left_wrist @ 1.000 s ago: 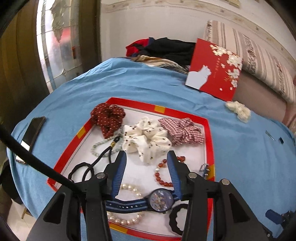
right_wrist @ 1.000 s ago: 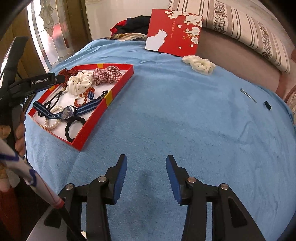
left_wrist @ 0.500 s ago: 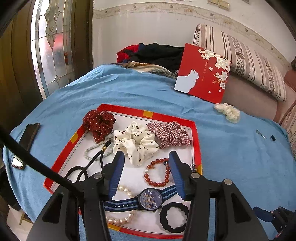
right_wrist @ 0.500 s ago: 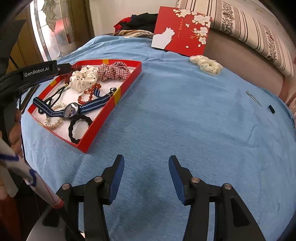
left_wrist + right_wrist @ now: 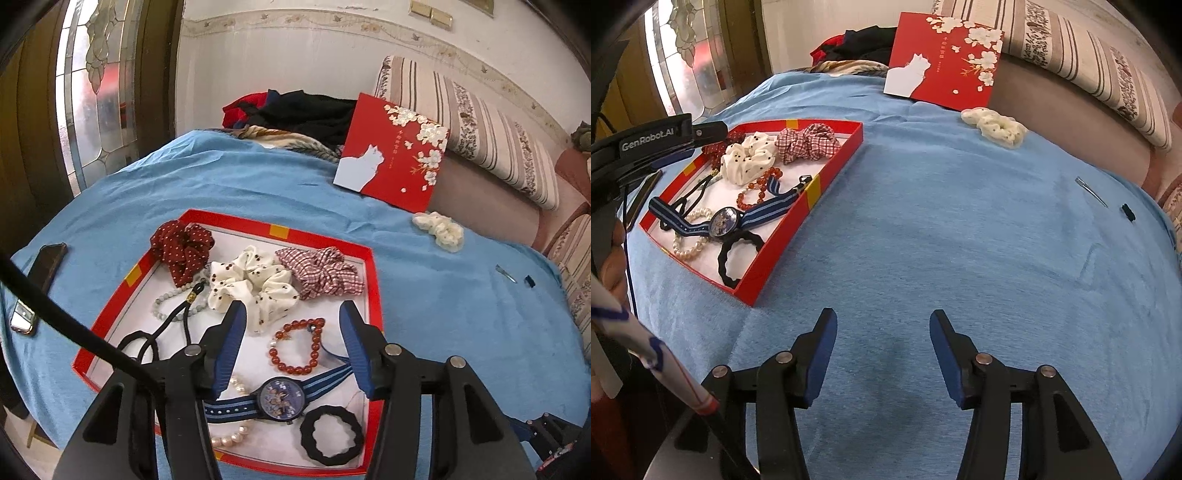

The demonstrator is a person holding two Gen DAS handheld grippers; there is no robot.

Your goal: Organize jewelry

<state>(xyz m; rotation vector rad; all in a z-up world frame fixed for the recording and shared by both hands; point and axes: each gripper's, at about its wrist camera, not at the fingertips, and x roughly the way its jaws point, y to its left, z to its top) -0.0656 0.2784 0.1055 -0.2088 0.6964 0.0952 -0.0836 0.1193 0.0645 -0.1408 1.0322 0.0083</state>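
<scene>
Both tools spread and empty, jewelry gathered in the red tray

My left tool [image 5: 291, 347] hangs open over the red tray [image 5: 373, 295], above the red bead bracelet [image 5: 297, 347] and blue-strapped watch [image 5: 280, 400]; my right tool [image 5: 882, 350] gapes empty over bare blue bedspread [image 5: 960, 240] beside the tray. I judge a careless dip could snag overlapping strands or tip the tray's low wall. Open room lies on the tray's right, toward the cream scrunchie [image 5: 993, 127].

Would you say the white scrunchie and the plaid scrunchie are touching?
Touching: in the left wrist view, the white scrunchie and plaid scrunchie meet without a gap.
</scene>
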